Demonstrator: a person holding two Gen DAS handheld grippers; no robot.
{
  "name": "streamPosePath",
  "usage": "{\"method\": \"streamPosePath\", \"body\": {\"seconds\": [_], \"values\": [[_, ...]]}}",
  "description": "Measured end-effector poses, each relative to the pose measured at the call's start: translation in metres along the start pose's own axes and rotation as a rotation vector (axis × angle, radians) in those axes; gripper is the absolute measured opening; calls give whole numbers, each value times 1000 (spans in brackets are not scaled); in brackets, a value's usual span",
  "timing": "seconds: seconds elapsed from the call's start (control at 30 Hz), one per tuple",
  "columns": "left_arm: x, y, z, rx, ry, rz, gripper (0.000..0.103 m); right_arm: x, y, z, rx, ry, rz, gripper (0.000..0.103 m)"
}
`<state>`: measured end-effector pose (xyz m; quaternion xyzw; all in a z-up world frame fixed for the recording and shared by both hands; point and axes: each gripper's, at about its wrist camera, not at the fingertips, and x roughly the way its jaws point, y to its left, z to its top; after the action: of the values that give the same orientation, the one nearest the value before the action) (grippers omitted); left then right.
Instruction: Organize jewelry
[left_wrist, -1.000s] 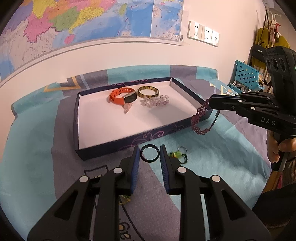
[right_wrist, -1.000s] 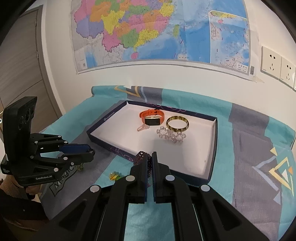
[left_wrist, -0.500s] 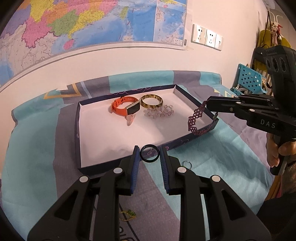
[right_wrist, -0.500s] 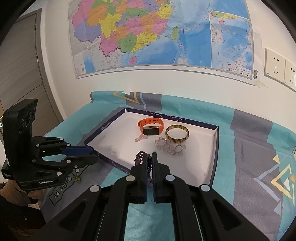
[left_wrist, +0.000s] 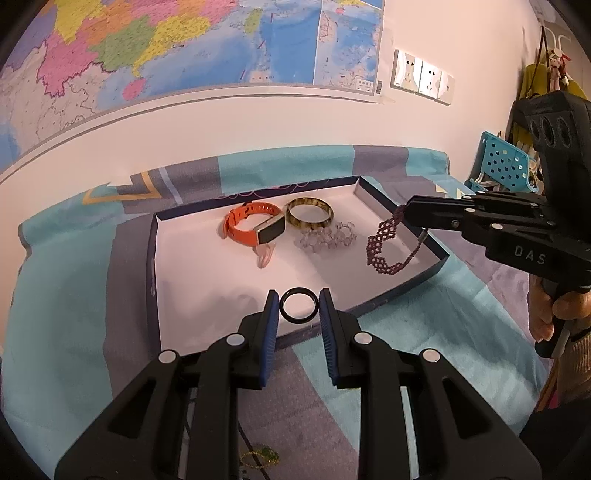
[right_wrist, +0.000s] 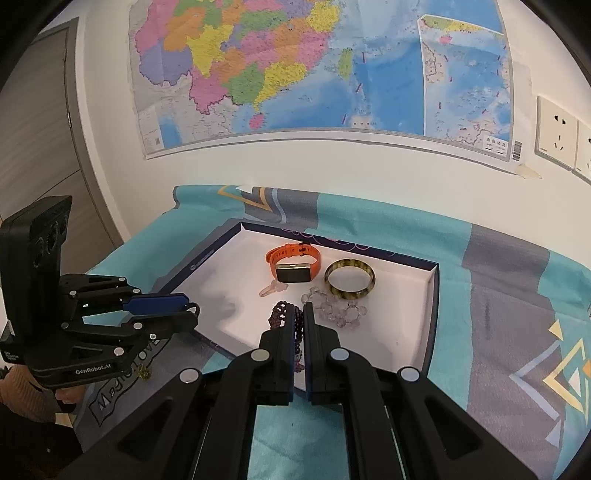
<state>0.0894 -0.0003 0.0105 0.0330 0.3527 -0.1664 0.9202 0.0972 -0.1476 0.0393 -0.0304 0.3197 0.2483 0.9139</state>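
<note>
Holding a black ring (left_wrist: 298, 305) between its blue pads, the left hand-held gripper (left_wrist: 298, 314) hangs over the near edge of the white-lined box (left_wrist: 373, 195). Right of it, the right hand-held gripper (left_wrist: 406, 213), pressed together, pinches a dangling purple beaded bracelet (left_wrist: 384, 240) above the box's right end.

Surface covered by teal and grey patterned cloth (left_wrist: 66, 295), pushed against the wall. Shallow navy box tray (left_wrist: 150, 266) with white floor sits directly on the cloth, near the wall side. Small green-yellow trinket (left_wrist: 264, 455) lies on the cloth on the near side of the tray, well apart from it. Grey cloth patch left of the tray's near corner carries printed lettering (right_wrist: 122, 376).
</note>
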Motion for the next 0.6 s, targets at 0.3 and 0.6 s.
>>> {"method": "streamPosePath", "body": {"seconds": [0.3,0.6], "values": [[12,4,8,-3,15,16,23,14,-6,8,12,14,9,3],[23,6,14,2,25,26,23,27,-10,10,25,35,16,3]]}}
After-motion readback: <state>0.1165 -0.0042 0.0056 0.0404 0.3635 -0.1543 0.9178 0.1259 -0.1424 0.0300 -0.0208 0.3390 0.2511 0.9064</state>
